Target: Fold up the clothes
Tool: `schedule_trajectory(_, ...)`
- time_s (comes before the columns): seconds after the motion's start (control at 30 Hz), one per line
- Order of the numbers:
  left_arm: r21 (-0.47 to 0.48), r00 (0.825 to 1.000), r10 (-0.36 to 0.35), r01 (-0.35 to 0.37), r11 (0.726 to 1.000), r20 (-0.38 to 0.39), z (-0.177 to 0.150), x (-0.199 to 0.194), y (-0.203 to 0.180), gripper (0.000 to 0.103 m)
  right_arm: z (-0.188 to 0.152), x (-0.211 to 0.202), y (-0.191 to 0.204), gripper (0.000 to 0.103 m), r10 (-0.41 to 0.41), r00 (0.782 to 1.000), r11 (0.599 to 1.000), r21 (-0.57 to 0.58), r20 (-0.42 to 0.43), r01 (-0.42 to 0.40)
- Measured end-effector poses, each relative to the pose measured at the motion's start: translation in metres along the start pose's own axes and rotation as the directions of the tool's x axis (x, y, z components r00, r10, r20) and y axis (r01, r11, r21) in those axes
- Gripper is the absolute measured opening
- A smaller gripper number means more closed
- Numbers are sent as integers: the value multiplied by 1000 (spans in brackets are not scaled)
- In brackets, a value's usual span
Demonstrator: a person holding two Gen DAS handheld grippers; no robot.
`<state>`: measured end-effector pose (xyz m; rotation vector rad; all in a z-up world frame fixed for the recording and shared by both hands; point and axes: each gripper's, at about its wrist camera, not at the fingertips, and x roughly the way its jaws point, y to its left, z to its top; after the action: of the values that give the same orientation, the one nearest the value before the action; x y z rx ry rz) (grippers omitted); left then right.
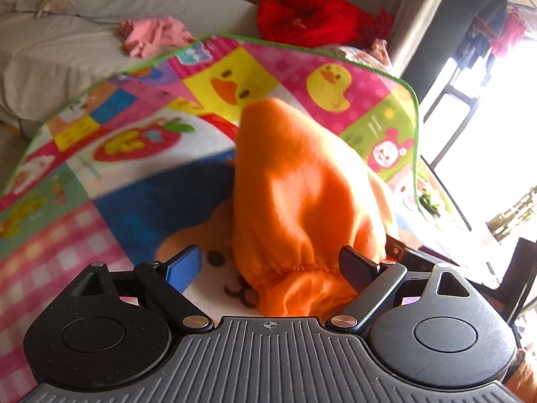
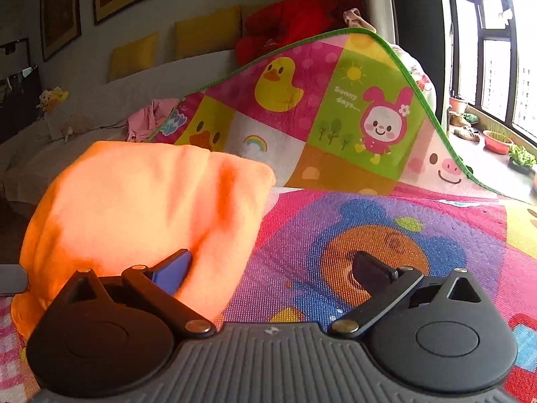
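An orange fleece garment [image 1: 302, 184] with an elastic gathered hem lies bunched on a colourful cartoon play mat [image 1: 110, 174]. My left gripper [image 1: 268, 268] stands open around the hem end. The cloth leans against the right finger [image 1: 355, 268] and stays clear of the blue left pad [image 1: 183, 268]. In the right wrist view the same orange garment [image 2: 144, 208] heaps up at the left. My right gripper [image 2: 272, 272] is open, with its left finger [image 2: 171, 272] against the cloth's edge and its right finger [image 2: 372, 272] over the bare mat [image 2: 369, 228].
The mat's far end, edged in green, curls up [image 2: 335, 100] against a white-covered sofa [image 1: 67, 50]. A pink garment [image 1: 154, 33] and a red pile [image 1: 312, 13] lie on the sofa. Windows and plant pots [image 2: 496, 141] are at the right.
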<state>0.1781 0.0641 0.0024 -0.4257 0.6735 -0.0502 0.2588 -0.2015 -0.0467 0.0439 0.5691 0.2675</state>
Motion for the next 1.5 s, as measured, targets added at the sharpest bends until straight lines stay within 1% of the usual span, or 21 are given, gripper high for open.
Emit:
schedule_trajectory(0.1, -15, 999, 24, -23, 1000, 48, 11, -6, 0, 93, -1, -4, -3, 102, 12, 1000, 1000, 9, 13, -12)
schedule_trajectory(0.17, 6, 996, 48, -48, 999, 69, 18, -3, -1, 93, 0, -9, -2, 102, 9, 1000, 1000, -10, 22, -8)
schedule_trajectory(0.33, 85, 992, 122, -123, 989, 21, 27, 28, -2, 91, 19, -28, 4, 102, 70, 994, 997, -47, 88, -66)
schedule_trajectory(0.4, 104, 990, 142, -142, 984, 7, 27, 39, 1, 94, 29, -32, 11, 102, 134, 988, 989, -70, 74, -129)
schedule_trajectory(0.47, 89, 990, 139, -139, 986, 1, 27, 44, 6, 95, 29, -31, 27, 102, 214, 977, 967, -145, 11, -210)
schedule_trajectory(0.5, 85, 991, 137, -137, 987, 0, 28, 46, 8, 95, 25, -29, 37, 102, 224, 974, 954, -199, -18, -223)
schedule_trajectory(0.53, 88, 991, 136, -135, 987, -1, 28, 47, 9, 95, 20, -27, 48, 102, 212, 976, 942, -257, -38, -215)
schedule_trajectory(0.6, 92, 991, 132, -132, 987, -3, 27, 49, 10, 95, 9, -19, 65, 102, 158, 987, 923, -350, -38, -161)
schedule_trajectory(0.73, 88, 991, 136, -135, 987, 2, 29, 50, 14, 95, 9, -5, 74, 102, 108, 994, 924, -371, 17, -94)
schedule_trajectory(0.8, 75, 991, 134, -134, 988, 8, 34, 45, 16, 94, 10, -4, 78, 102, 96, 994, 909, -411, 53, -66)
schedule_trajectory(0.9, 66, 990, 120, -126, 990, 78, 46, 28, 13, 92, 9, -9, 80, 102, 103, 993, 879, -473, 64, -61)
schedule_trajectory(0.93, 61, 990, 87, -94, 994, 108, 53, 22, 11, 92, 9, -10, 79, 102, 109, 992, 875, -479, 59, -68)
schedule_trajectory(1.0, 62, 989, -2, -7, 998, 148, 67, 15, 5, 92, 12, -13, 74, 102, 121, 992, 877, -473, 43, -86)
schedule_trajectory(1.03, 70, 988, -63, 53, 996, 140, 74, 17, 1, 92, 15, -15, 72, 102, 133, 990, 881, -463, 36, -102)
schedule_trajectory(1.1, 83, 976, -182, 172, 982, 122, 88, 22, -6, 92, 23, -21, 67, 103, 166, 986, 888, -439, 29, -136)
schedule_trajectory(1.17, 84, 965, -252, 246, 966, 75, 95, 39, -9, 91, 34, -27, 58, 103, 210, 977, 907, -380, 29, -184)
schedule_trajectory(1.23, 82, 970, -242, 239, 968, 22, 95, 60, -10, 91, 46, -29, 43, 103, 245, 969, 932, -283, 27, -227)
schedule_trajectory(1.3, 78, 980, -195, 197, 977, -31, 88, 80, -8, 90, 58, -26, 23, 103, 258, 966, 956, -157, 33, -250)
schedule_trajectory(1.33, 97, 985, -170, 172, 980, -35, 84, 86, -8, 90, 63, -22, 12, 103, 258, 965, 963, -86, 37, -254)
schedule_trajectory(1.4, 142, 992, -127, 129, 981, -24, 77, 89, -11, 91, 70, -4, 2, 103, 221, 975, 975, -19, 34, -221)
schedule_trajectory(1.5, 133, 991, -128, 130, 982, -28, 76, 89, -7, 92, 79, 26, -7, 103, 152, 988, 987, 38, 20, -153)
